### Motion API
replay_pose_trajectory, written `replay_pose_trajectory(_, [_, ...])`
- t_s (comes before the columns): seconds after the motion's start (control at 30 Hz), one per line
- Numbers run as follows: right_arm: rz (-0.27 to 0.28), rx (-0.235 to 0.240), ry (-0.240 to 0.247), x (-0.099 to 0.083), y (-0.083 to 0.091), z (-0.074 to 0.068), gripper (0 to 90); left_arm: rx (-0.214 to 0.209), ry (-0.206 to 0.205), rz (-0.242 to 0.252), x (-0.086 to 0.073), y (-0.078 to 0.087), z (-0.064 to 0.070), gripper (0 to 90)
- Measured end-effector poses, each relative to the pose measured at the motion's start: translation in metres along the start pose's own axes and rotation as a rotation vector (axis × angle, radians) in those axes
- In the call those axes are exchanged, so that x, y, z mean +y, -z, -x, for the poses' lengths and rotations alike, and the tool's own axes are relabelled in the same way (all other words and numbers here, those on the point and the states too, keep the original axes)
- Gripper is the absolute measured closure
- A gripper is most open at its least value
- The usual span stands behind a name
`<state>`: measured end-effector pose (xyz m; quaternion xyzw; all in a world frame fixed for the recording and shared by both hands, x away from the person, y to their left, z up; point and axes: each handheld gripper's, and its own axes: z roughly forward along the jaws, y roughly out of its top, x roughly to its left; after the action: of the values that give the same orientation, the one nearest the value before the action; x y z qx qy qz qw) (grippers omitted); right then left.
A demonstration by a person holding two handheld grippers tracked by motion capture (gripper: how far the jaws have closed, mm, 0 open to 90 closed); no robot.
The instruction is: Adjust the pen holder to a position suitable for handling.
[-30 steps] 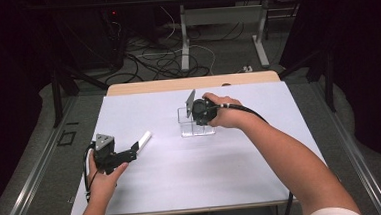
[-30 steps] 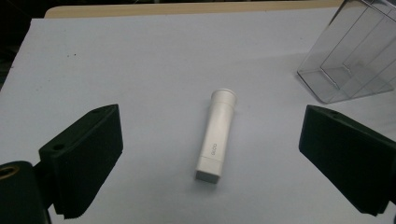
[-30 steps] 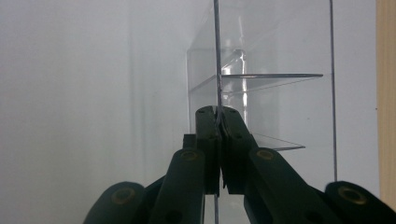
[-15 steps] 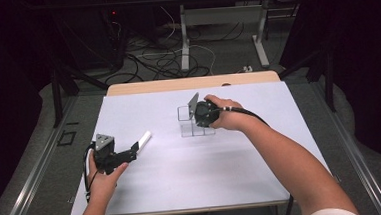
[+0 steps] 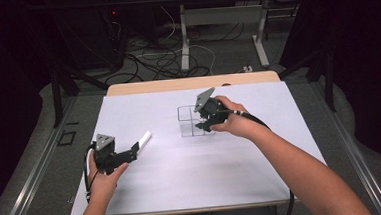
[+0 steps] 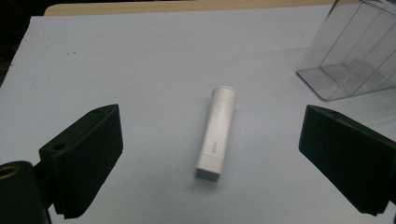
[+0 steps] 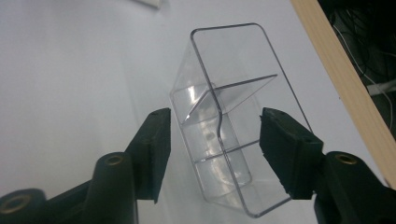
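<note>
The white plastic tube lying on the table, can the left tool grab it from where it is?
Probably yes. The white plastic tube lies flat on the bare white table, right between the left tool's wide-open jaws, with nothing in the way. The clear plastic divided box stands well off to the side.

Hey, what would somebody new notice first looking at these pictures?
Probably the clear plastic divided box near the middle of the white table, with the right claw open around its near end, jaws on either side. Next, the white glue stick lying flat on the table's left part, straight ahead of the wide-open left claw.
</note>
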<state>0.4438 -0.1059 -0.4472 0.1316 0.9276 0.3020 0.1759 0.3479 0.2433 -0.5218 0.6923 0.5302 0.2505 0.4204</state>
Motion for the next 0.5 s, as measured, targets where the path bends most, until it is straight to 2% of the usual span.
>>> replay_pose_trajectory(0.07, [0.055, -0.017, -0.017, -0.009, 0.007, -0.001, 41.5, 0.000, -0.002, -0.002, 0.000, 0.000, 0.000, 6.7])
replay_pose_trajectory(0.13, [0.066, -0.024, -0.028, -0.012, 0.010, -0.001, 40.8, 0.000, -0.002, -0.003, 0.000, 0.000, 0.000, 6.7])
replay_pose_trajectory(0.27, [0.146, -0.021, -0.113, -0.025, 0.021, -0.003, 39.8, 0.001, -0.003, -0.004, 0.000, 0.000, 0.000, 6.7])
replay_pose_trajectory(0.33, [0.169, -0.012, -0.141, -0.031, 0.028, -0.005, 41.9, 0.002, -0.003, -0.005, 0.000, 0.000, 0.000, 6.7])
replay_pose_trajectory(0.5, [0.216, -0.052, -0.204, -0.050, 0.047, -0.011, 41.0, 0.007, -0.008, -0.010, -0.001, -0.001, 0.001, 6.9])
